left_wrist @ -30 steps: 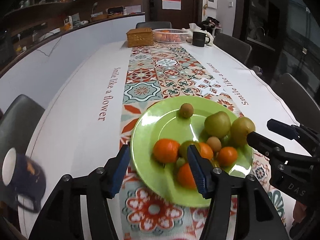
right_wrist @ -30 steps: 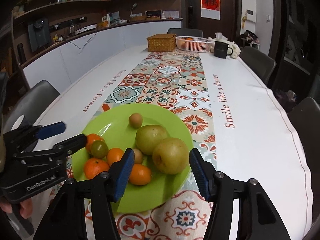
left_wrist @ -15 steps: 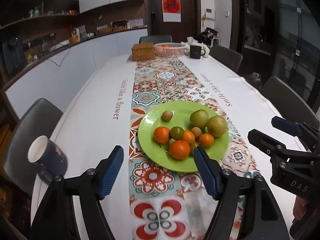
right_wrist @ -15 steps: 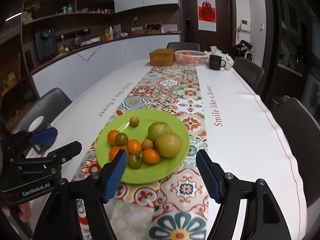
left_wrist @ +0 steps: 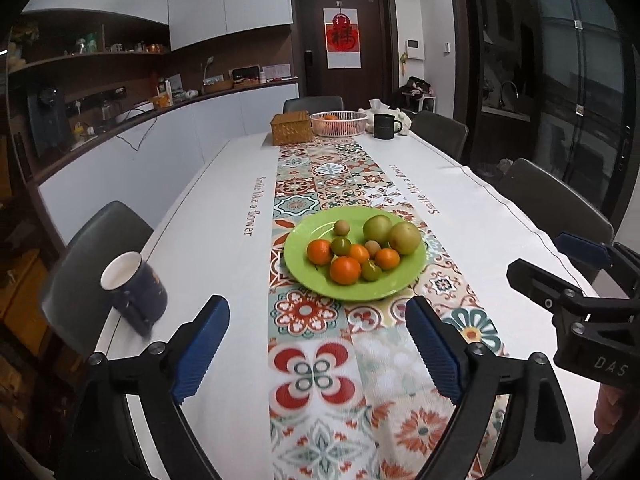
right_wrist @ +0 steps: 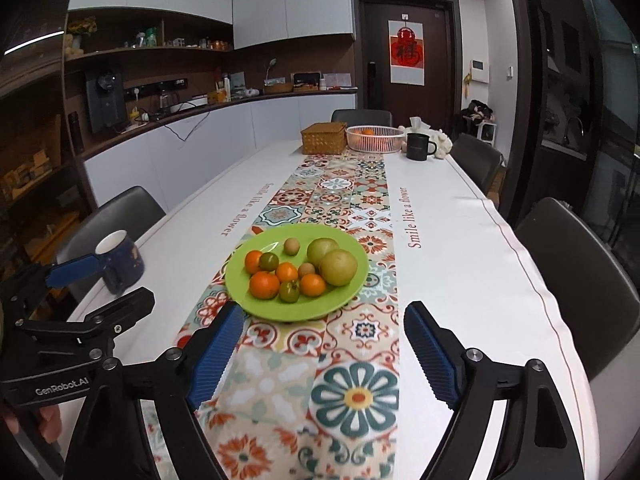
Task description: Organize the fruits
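A green plate [left_wrist: 304, 272] [right_wrist: 352, 248] sits on the patterned table runner and holds several fruits: oranges [left_wrist: 345, 270] [right_wrist: 264, 285], two large pears [left_wrist: 405, 238] [right_wrist: 338, 267], green tomatoes [left_wrist: 371, 271] [right_wrist: 289, 291] and small brown fruits [left_wrist: 341, 227] [right_wrist: 291, 246]. My left gripper [left_wrist: 318, 346] is open and empty, held back from the plate near the table's front. My right gripper [right_wrist: 324, 350] is open and empty, also short of the plate. Each gripper shows at the edge of the other's view.
A dark blue mug [left_wrist: 136, 286] [right_wrist: 120, 260] stands at the table's left edge. At the far end are a wicker box [left_wrist: 291, 128], a white basket with oranges [left_wrist: 339, 123] and a black mug [left_wrist: 385, 127]. Chairs [left_wrist: 556, 204] line both sides.
Both grippers have pulled back and up from the plate, so it now looks smaller and farther away. Both stay open. The fruits have not moved.
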`<state>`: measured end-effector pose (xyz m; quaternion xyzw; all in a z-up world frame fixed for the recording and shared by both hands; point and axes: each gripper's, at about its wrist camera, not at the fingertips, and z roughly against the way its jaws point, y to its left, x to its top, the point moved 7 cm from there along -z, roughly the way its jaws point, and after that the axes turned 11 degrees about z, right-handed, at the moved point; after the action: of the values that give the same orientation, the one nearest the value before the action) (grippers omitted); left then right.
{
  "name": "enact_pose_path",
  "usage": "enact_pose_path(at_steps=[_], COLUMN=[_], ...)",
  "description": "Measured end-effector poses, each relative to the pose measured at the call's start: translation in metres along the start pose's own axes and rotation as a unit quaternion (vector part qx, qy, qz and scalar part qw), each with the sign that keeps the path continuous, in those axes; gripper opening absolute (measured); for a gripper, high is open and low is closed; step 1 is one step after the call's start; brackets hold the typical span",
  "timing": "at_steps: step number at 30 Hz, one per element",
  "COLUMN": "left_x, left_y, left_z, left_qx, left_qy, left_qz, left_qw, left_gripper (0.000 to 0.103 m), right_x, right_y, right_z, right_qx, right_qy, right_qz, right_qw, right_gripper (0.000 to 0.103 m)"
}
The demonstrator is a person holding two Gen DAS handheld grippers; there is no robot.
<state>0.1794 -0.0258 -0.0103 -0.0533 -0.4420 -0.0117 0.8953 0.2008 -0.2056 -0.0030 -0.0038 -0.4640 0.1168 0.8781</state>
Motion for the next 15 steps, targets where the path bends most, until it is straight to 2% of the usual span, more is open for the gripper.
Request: enact_pose_path(at_steps=[12, 15], left_x=[-0.021, -0.025], left_y=[0.002, 0.002], left_z=[0.054, 0.061], left_qx=[0.011, 0.012], left_qy=[-0.037, -0.040], left_qz=[0.000, 0.002], left_qw=[0.9993, 0.9991], left_gripper=[0.103, 0.103], right_x=[-0.027, -0.032], right_y=[0.011, 0.012], right_z=[0.057, 0.064], right_qx=[-0.015, -0.018], right_qy=[-0.012, -0.013], right_qz=[-0.008, -0.012], right_qw=[1.000, 1.000], right_gripper=[0.087, 0.087])
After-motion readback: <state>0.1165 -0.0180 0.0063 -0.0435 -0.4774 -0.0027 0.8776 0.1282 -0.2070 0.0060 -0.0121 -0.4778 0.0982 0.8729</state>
